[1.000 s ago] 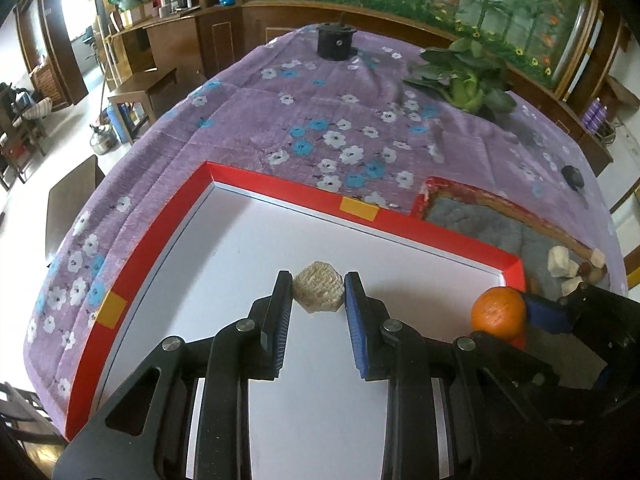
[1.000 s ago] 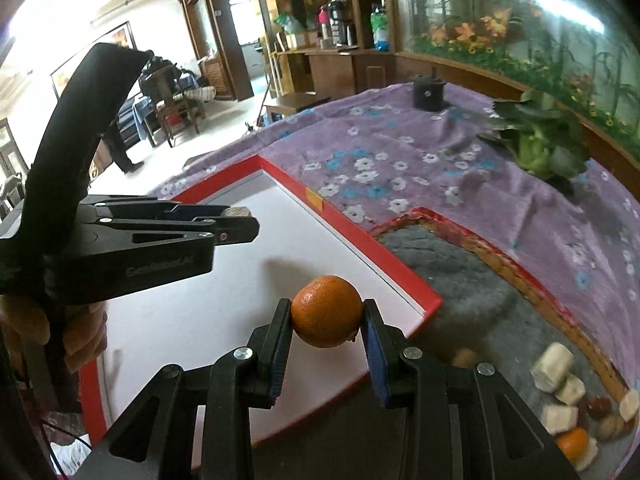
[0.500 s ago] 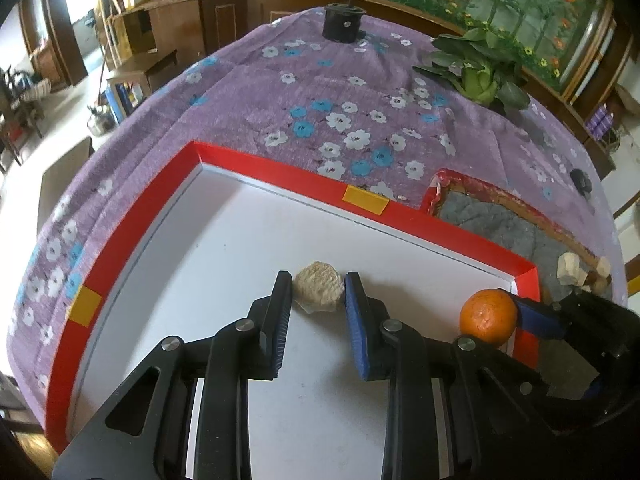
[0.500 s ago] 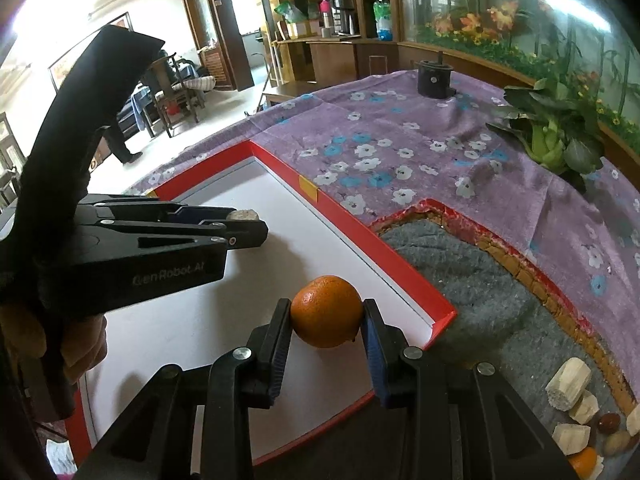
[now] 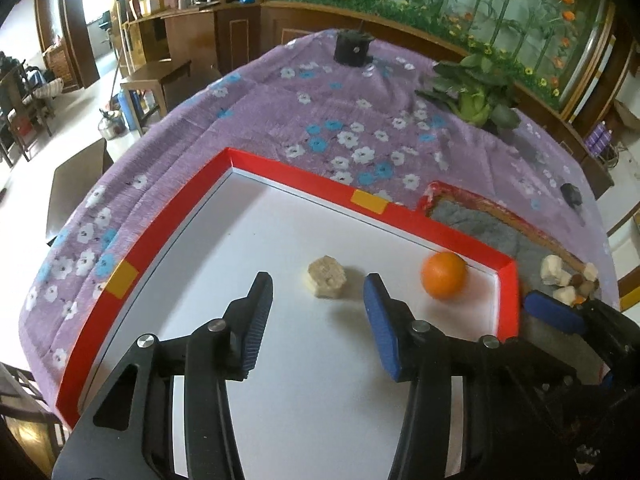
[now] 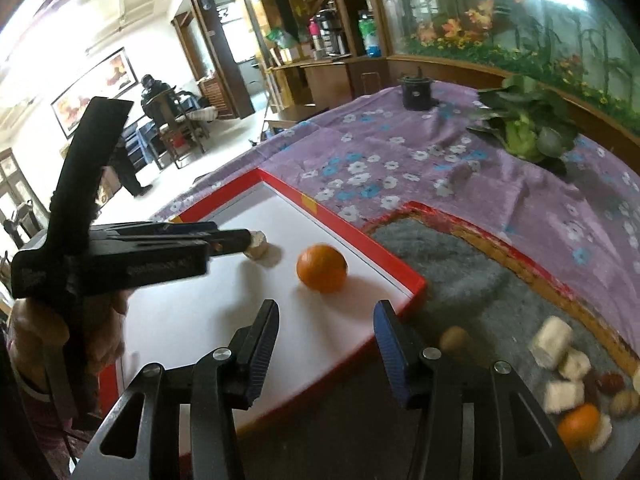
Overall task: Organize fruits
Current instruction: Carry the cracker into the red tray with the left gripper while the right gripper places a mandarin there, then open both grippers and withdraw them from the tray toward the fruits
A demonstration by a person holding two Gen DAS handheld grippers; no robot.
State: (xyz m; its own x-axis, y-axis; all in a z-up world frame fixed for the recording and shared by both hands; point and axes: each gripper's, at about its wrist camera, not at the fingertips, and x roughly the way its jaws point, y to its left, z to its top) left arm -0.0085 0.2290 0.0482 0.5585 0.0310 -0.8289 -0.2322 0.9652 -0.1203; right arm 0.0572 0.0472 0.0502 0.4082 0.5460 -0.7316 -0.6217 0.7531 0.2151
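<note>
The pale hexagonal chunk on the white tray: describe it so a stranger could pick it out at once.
Find the white tray with the red rim on the purple flowered cloth. Two things lie on its white floor near the right corner: an orange and, to its left, the pale hexagonal chunk. The chunk is the beige, flat-sided, rough-surfaced one, not the round bright fruit.

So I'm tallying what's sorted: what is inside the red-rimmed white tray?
Inside the red-rimmed white tray lie an orange and a pale chunk, apart. The tray's near part is hidden behind the left gripper.
</note>
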